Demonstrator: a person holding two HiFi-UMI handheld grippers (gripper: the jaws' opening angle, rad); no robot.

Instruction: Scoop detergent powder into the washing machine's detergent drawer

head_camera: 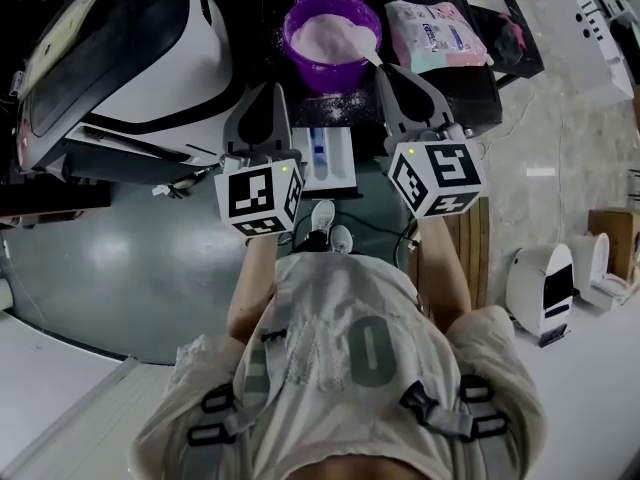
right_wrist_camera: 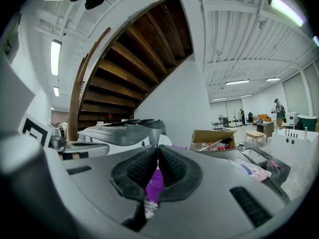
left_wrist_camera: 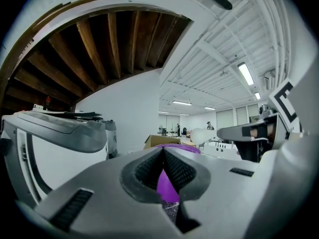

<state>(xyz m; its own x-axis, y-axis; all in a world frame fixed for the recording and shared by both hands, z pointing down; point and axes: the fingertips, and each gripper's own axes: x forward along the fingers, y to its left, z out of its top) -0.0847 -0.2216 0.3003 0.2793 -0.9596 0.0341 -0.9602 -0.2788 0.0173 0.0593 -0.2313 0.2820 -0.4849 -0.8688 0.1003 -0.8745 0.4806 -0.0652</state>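
— Beside the washing machine (head_camera: 130, 58), what is lying there?
— The detergent drawer (head_camera: 342, 160), resting between my two tools, with the purple tub (head_camera: 325, 76) just beyond it and a detergent bag (head_camera: 435, 33) right of the tub.
— And your jaws?
— With my right gripper (right_wrist_camera: 158, 147) I am clamping the white scoop (head_camera: 371, 56), its bowl hanging over the tub's powder (head_camera: 330, 36). I am holding my left gripper (left_wrist_camera: 163, 149) pressed together, empty.

Pale short-sleeved T-shirt (head_camera: 350, 308) with large grey print, grey buckled harness straps (head_camera: 445, 413), white shoes (head_camera: 330, 226). Left claw (head_camera: 268, 88) and right claw (head_camera: 384, 68): grey, each with a black-and-white marker cube.
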